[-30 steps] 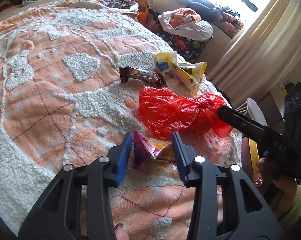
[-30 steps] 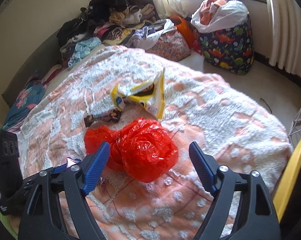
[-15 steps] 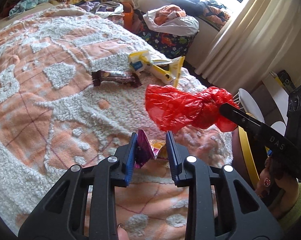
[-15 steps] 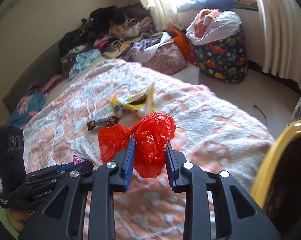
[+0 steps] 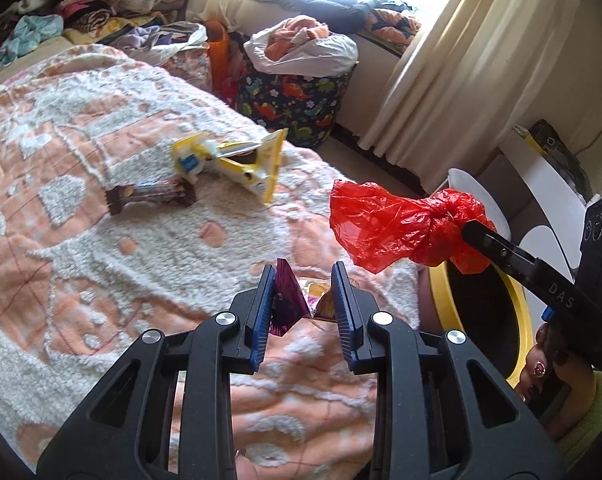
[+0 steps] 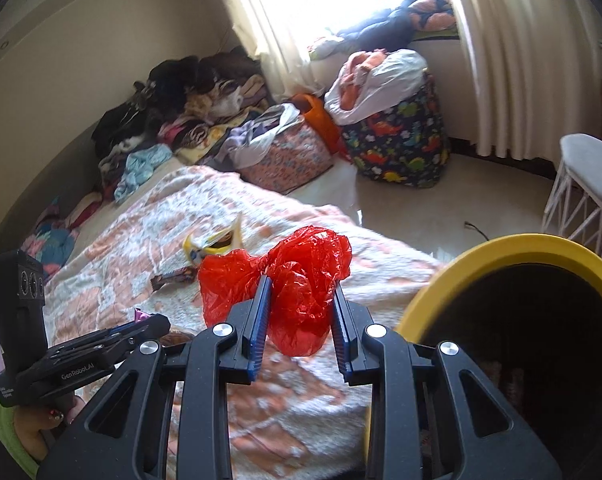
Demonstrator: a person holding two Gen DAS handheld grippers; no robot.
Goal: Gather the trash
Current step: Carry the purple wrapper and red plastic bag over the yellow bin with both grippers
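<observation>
My right gripper [image 6: 299, 312] clamps the red plastic bag [image 6: 297, 276], lifted off the blanket [image 6: 141, 240] | yellow-rimmed bin [image 6: 513, 248] just right of it | left gripper [image 6: 141, 326] low left, pinching a purple wrapper [image 6: 141, 314]

bin [image 6: 501, 248]: cut by frame edge | purple wrapper [image 5: 287, 300]: partly hidden behind fingers [image 5: 261, 312]

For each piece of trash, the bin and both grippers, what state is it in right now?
left gripper: shut on purple wrapper
purple wrapper: pinched, lifted
right gripper: shut on red plastic bag
red plastic bag: crumpled, held off the bed
yellow packet: torn open, lying on blanket
brown bar wrapper: lying on blanket
yellow-rimmed bin: open
</observation>
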